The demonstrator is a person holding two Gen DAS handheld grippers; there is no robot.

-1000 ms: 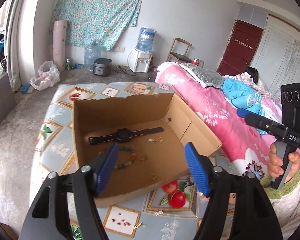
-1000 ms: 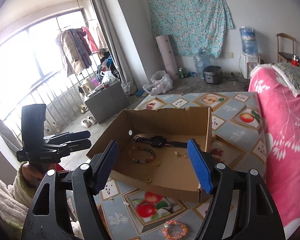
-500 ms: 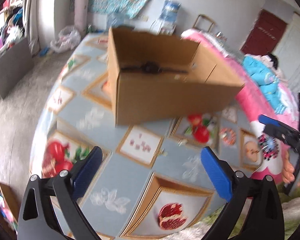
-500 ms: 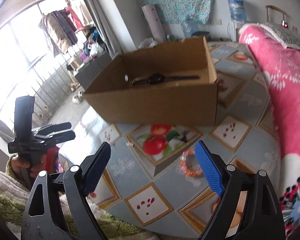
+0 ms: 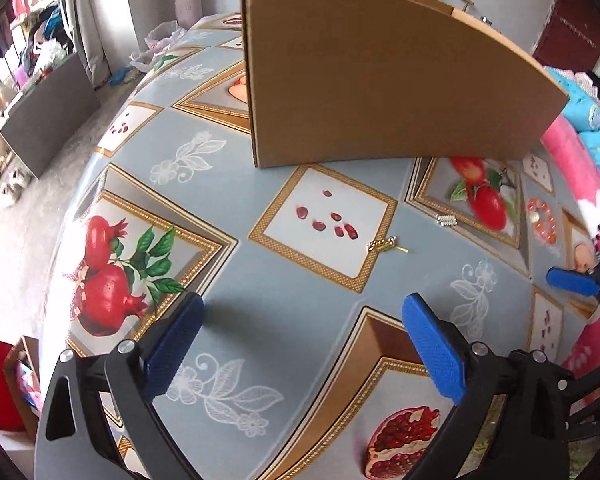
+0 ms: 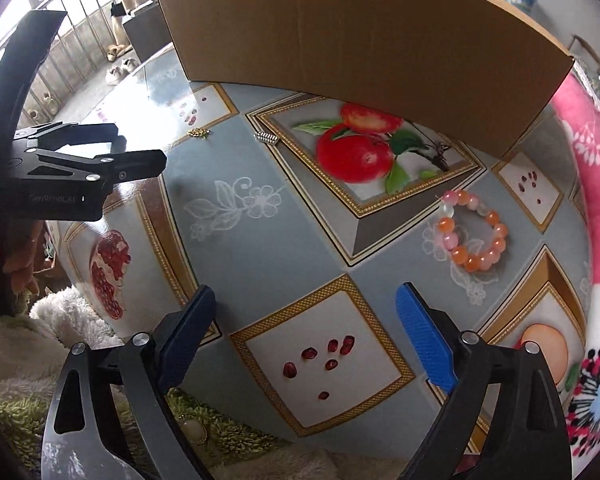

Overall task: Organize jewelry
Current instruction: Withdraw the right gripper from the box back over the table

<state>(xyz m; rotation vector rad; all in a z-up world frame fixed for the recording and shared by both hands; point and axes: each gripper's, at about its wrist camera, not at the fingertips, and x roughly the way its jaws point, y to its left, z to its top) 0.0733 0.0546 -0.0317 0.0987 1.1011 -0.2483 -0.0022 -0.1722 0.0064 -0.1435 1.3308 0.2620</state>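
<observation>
Fruit-print tablecloth (image 5: 260, 320), brown cardboard box (image 5: 380, 80) at its far side. Both grippers low over the cloth, L gripper (image 5: 300, 344) & R gripper (image 6: 304, 336) open wide, empty. Orange-pink bead bracelet (image 6: 472, 236) on cloth ahead-right of R; small gold earring (image 5: 385, 245) & silver clasp (image 5: 446, 220) ahead of L.

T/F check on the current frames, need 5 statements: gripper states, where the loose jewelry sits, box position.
1. Both grippers are open and hold nothing. True: the left gripper and the right gripper have their blue pads wide apart.
2. The orange bead bracelet lies inside the cardboard box. False: it lies on the tablecloth, in front of the box.
3. A small gold piece lies on the tablecloth, apart from the box. True.
4. The right gripper is closed on the small silver piece. False: that piece lies untouched on the cloth near the box.
5. The box contents show in both views. False: only its outer walls show.
</observation>
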